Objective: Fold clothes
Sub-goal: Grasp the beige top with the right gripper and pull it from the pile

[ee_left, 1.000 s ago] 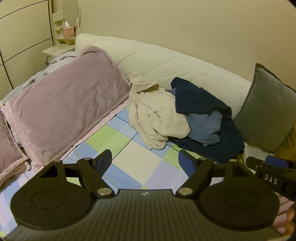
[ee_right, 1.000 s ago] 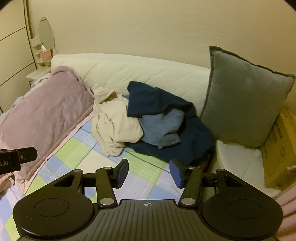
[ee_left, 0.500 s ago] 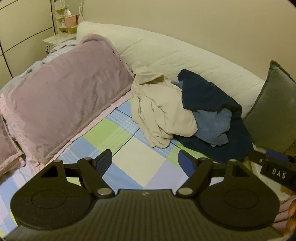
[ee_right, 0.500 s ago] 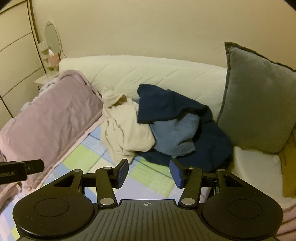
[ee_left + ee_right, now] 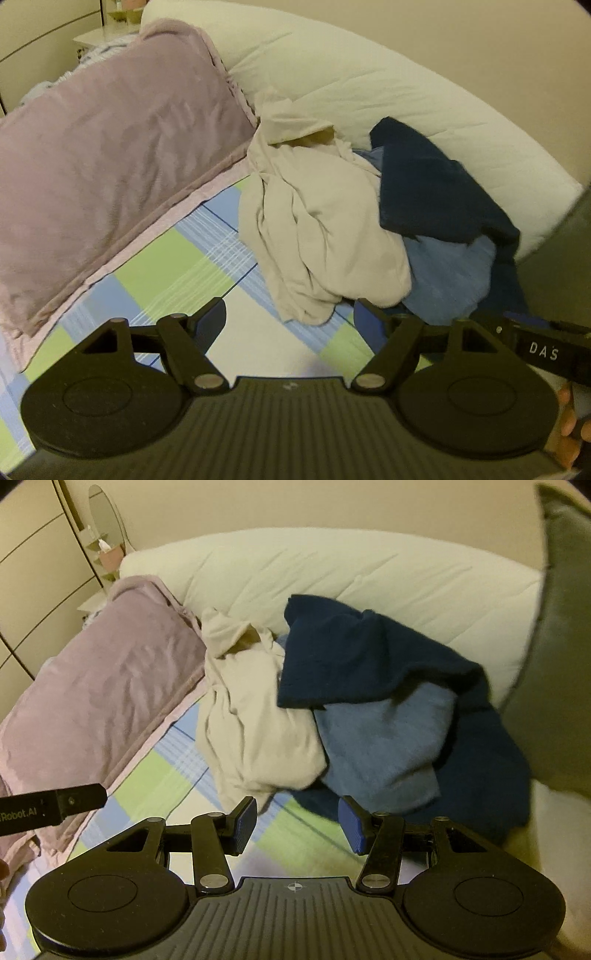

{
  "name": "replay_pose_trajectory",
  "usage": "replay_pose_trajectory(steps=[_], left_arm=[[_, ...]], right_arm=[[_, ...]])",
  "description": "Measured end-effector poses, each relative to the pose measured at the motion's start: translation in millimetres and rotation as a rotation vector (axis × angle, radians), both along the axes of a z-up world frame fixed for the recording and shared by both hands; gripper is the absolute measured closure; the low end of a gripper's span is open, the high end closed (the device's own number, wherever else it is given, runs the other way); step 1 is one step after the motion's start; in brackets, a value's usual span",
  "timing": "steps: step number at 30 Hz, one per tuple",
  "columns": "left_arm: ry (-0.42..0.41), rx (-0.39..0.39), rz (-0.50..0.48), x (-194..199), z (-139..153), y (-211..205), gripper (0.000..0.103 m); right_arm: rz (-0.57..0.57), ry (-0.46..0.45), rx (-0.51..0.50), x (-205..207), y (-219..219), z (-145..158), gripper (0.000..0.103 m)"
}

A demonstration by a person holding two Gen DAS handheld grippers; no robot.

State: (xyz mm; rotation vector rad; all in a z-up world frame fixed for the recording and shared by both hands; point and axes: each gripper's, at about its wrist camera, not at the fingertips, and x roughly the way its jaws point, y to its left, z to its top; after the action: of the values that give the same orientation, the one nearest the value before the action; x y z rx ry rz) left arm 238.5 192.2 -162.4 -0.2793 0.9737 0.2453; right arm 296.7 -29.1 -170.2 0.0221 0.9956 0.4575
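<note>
Three garments lie heaped on the bed: one cream garment [image 5: 325, 236], one navy garment [image 5: 369, 653] and one light blue garment [image 5: 384, 746]; the pile may hide more, which cannot be told. Cushions and pillows: one mauve pillow [image 5: 110, 158] in full view, with the edge of a second mauve one at the far left of the left wrist view; one long white bolster [image 5: 332, 576] against the wall; one grey cushion [image 5: 557, 646]. One checked sheet [image 5: 177, 273] covers the bed. Two grippers show, the left gripper [image 5: 290, 323] and the right gripper [image 5: 297, 823], each with two blue-padded fingers standing apart. One oval mirror [image 5: 105, 517] stands in the far corner.
</note>
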Motion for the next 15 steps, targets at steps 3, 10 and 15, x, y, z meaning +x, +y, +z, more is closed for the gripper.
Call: replay_pose_trajectory(steps=[3, 10, 15], left_arm=[[0.033, -0.019, 0.017, 32, -26, 3, 0.030], [0.106, -0.083, 0.035, 83, -86, 8, 0.031], [0.154, -0.113, 0.049, 102, -121, 18, 0.033]], right_arm=[[0.007, 0.019, 0.007, 31, 5, -21, 0.050], [0.038, 0.079, 0.023, 81, 20, -72, 0.050], [0.054, 0.109, 0.023, 101, 32, -107, 0.051]])
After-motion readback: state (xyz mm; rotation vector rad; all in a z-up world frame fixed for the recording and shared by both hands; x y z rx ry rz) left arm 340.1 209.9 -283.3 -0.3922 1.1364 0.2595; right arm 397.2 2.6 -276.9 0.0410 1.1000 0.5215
